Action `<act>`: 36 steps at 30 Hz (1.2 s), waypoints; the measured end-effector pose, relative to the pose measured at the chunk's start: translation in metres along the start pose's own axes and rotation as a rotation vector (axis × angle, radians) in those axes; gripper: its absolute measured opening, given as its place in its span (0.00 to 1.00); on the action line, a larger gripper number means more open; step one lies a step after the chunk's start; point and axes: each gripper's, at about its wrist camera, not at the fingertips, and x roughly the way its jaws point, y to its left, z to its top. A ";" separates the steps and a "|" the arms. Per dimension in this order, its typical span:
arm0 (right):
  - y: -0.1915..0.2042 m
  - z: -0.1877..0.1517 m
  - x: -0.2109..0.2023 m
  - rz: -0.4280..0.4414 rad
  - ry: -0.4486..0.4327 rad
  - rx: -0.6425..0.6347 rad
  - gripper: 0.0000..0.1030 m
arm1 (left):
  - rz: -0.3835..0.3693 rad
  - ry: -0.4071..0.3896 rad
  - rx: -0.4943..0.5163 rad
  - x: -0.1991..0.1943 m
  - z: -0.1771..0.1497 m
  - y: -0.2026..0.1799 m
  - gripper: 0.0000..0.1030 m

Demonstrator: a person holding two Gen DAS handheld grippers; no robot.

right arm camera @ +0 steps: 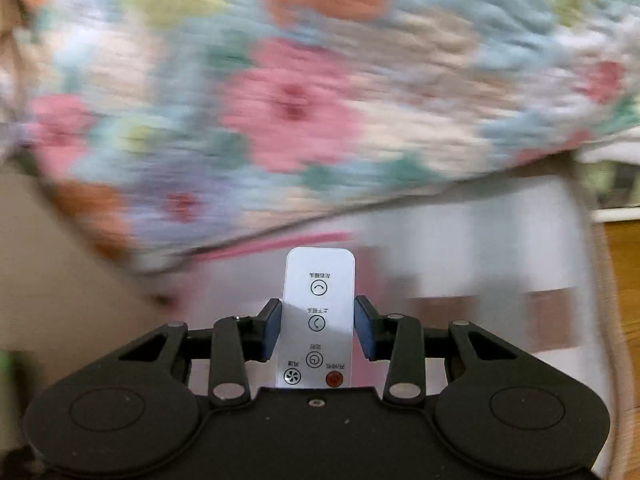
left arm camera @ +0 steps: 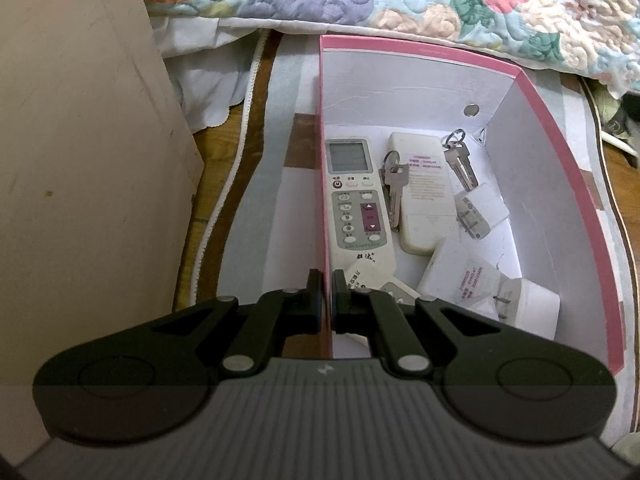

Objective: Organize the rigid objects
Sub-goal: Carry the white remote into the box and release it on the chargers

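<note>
The left gripper (left arm camera: 327, 294) pinches the near left wall of a pink-rimmed white box (left arm camera: 568, 168), one finger outside the wall and one inside, the pads pressed to the thin card between them. Inside the box lie an air-conditioner remote (left arm camera: 357, 204) with a grey screen along the left wall, a second white remote (left arm camera: 424, 194) face down beside it, and two sets of keys (left arm camera: 394, 188) — one resting between the remotes, the other (left arm camera: 460, 160) nearer the right wall. Two white plug adapters sit toward the right: one (left arm camera: 480, 210) in the middle, one (left arm camera: 528, 302) at the near corner. The box stands on a patterned cloth beside a floral quilt (left arm camera: 480, 0).

The right gripper (right arm camera: 318, 328) holds a slim white fan remote (right arm camera: 318, 312) lengthwise between its blue pads, buttons up, red power button nearest the camera. Behind it the quilt and a pink edge are blurred — too smeared to place exactly.
</note>
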 end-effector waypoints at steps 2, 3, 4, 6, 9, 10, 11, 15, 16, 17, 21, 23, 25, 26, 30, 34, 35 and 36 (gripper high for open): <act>0.019 -0.003 0.004 0.073 0.049 0.009 0.43 | 0.001 0.000 0.000 0.000 0.000 0.000 0.03; 0.026 -0.002 0.008 0.094 0.081 0.022 0.43 | 0.002 0.000 0.000 0.000 0.000 0.000 0.03; 0.032 -0.005 0.016 0.113 0.123 0.033 0.43 | 0.002 0.001 -0.001 0.000 0.000 0.000 0.03; 0.037 -0.014 0.035 0.116 0.182 0.050 0.43 | 0.002 0.000 -0.005 0.000 0.001 0.000 0.03; 0.047 -0.027 0.056 0.091 0.234 0.049 0.43 | 0.001 -0.012 -0.010 -0.004 0.002 0.001 0.03; 0.049 -0.031 0.066 0.091 0.256 0.047 0.43 | 0.000 -0.017 -0.010 -0.006 0.001 0.001 0.03; 0.052 -0.036 0.069 0.086 0.268 0.050 0.43 | -0.001 -0.019 -0.010 -0.006 0.001 0.001 0.03; 0.056 -0.049 0.084 0.039 0.293 0.014 0.43 | -0.002 -0.019 -0.023 -0.006 0.002 0.002 0.03; 0.058 -0.050 0.088 0.032 0.302 0.003 0.43 | -0.003 -0.019 -0.023 -0.006 0.001 0.002 0.03; 0.057 -0.051 0.090 0.029 0.308 0.006 0.43 | -0.004 -0.019 -0.022 -0.006 0.001 0.002 0.03; 0.053 -0.060 0.103 0.003 0.311 0.035 0.46 | -0.003 -0.020 -0.019 -0.006 0.001 0.002 0.03; 0.050 -0.065 0.109 -0.007 0.304 0.039 0.54 | -0.003 -0.019 -0.020 -0.006 0.001 0.002 0.03; 0.042 -0.067 0.108 0.011 0.290 0.094 0.56 | -0.003 -0.020 -0.019 -0.006 0.001 0.002 0.03; 0.039 -0.066 0.104 0.021 0.278 0.118 0.56 | -0.002 -0.020 -0.018 -0.006 0.001 0.002 0.03; 0.036 -0.057 0.084 0.010 0.217 0.101 0.56 | -0.001 -0.019 -0.018 -0.006 0.001 0.002 0.03; 0.046 -0.053 0.052 -0.024 0.151 -0.017 0.56 | 0.003 -0.017 -0.018 -0.006 0.001 0.002 0.03; 0.049 -0.054 0.044 -0.033 0.141 -0.049 0.56 | 0.005 -0.014 -0.017 -0.006 0.001 0.001 0.03; 0.052 -0.054 0.038 -0.040 0.136 -0.075 0.56 | 0.008 -0.012 -0.016 -0.006 0.001 0.000 0.03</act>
